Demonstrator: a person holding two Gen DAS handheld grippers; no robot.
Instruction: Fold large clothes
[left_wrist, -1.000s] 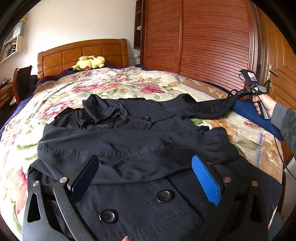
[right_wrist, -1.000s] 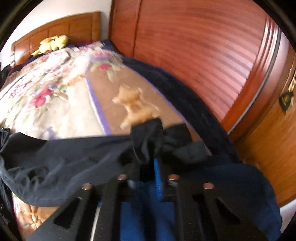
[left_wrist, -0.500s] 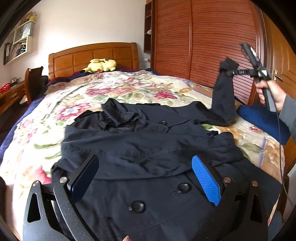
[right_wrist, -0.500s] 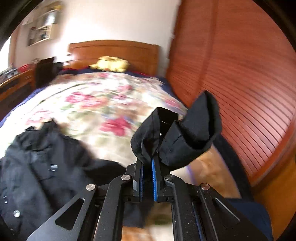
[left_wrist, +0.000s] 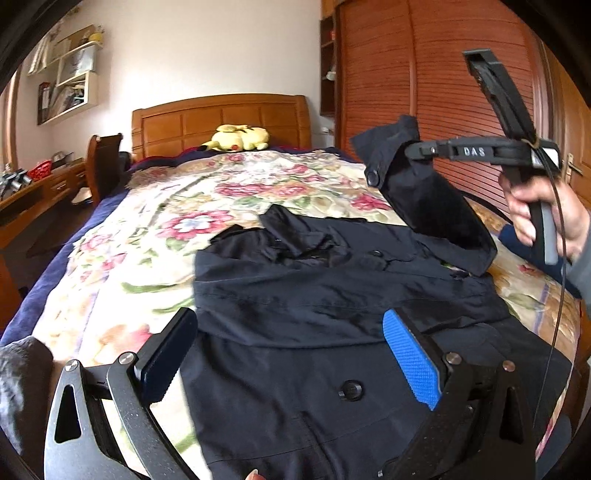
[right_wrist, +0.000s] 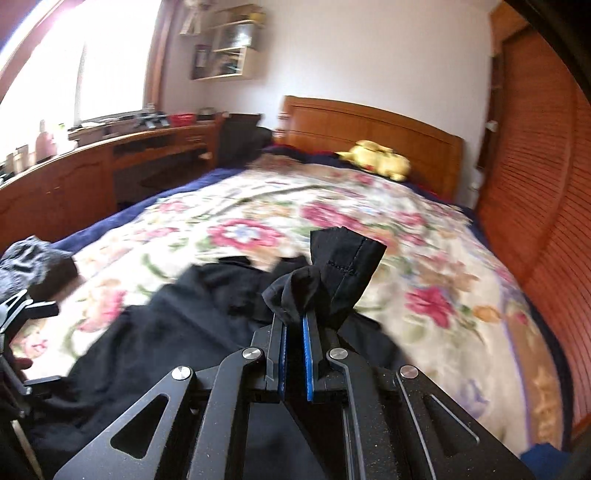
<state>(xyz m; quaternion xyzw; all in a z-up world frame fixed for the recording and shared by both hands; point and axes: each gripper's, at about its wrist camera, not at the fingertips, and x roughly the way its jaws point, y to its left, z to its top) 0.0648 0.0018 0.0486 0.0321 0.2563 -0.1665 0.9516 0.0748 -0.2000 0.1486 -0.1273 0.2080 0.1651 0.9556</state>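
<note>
A dark navy coat (left_wrist: 332, 306) lies spread on the floral bedspread, buttons up, collar toward the headboard. My left gripper (left_wrist: 291, 354) is open and empty, hovering just above the coat's lower front. My right gripper (right_wrist: 293, 321) is shut on the cuff of the coat's right sleeve (right_wrist: 332, 280) and holds it raised above the coat body. In the left wrist view the lifted sleeve (left_wrist: 424, 192) hangs from the right gripper (left_wrist: 410, 151), bent over toward the coat's middle. The coat (right_wrist: 166, 332) also shows below in the right wrist view.
The bed (left_wrist: 155, 236) has a wooden headboard (left_wrist: 221, 118) with a yellow plush toy (left_wrist: 240, 136). A wooden wardrobe (left_wrist: 424, 74) stands along the right side. A desk and chair (left_wrist: 103, 162) stand to the left. A blue cushion (left_wrist: 517, 236) lies at the bed's right edge.
My right gripper has lifted the sleeve off the bed's right side and swung it up and leftward over the coat. My left gripper has stayed open, shifting slightly left.
</note>
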